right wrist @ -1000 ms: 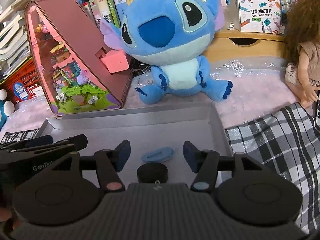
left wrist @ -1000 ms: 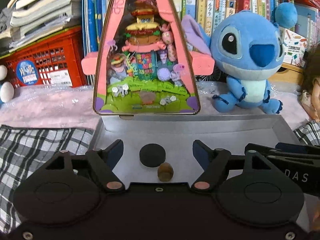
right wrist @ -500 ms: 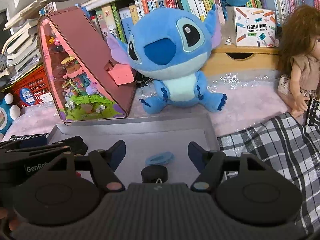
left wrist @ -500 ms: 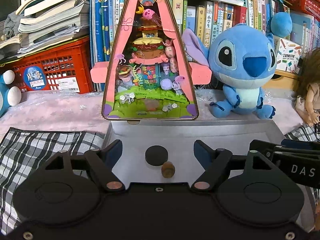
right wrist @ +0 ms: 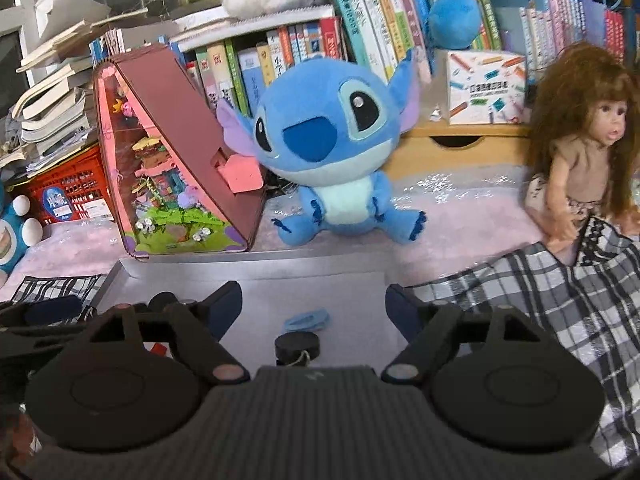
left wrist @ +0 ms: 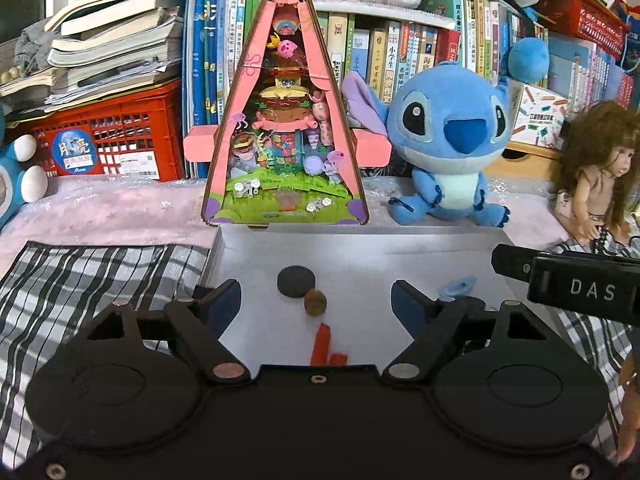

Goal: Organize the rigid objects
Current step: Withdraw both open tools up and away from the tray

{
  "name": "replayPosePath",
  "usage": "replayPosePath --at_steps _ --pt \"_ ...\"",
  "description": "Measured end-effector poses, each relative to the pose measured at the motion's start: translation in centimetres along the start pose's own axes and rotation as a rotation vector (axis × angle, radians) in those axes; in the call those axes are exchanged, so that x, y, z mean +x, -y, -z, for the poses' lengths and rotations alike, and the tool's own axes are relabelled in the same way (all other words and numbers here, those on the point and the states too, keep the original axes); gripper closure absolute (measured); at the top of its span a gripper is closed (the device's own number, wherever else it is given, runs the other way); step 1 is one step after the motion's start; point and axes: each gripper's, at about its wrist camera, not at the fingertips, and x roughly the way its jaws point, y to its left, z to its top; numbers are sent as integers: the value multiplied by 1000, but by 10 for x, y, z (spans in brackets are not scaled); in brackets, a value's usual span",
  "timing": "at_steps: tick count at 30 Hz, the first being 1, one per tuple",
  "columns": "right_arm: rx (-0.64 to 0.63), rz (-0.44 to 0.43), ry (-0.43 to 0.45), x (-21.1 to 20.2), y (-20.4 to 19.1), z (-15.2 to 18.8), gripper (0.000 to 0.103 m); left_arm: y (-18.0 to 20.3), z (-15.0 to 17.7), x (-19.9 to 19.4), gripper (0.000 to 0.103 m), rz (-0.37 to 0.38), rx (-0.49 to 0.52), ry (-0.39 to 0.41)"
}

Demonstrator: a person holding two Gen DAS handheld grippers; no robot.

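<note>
Tray (left wrist: 360, 246) holds disc (left wrist: 296, 280), nut (left wrist: 315, 301); diorama (left wrist: 285, 132) behind.

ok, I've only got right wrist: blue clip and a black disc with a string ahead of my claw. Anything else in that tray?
Observer: Yes. The left wrist view shows a small brown nut-shaped piece on the grey tray, hidden from you.
Operator: Loose on its own?
Observer: No, it sits right against a second black disc.
Operator: Left claw holding anything?
Observer: No. The left claw is open and empty, with an orange-red piece lying just in front of its body.
</note>
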Motion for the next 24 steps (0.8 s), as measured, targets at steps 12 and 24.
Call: replayPosePath --at_steps 12,24 --pt "-4 -23 44 -47 6 26 10 -9 37 -56 18 9 -15 50" --pt "-30 -42 81 -83 4 62 9 -10 80 -85 18 17 4 59"
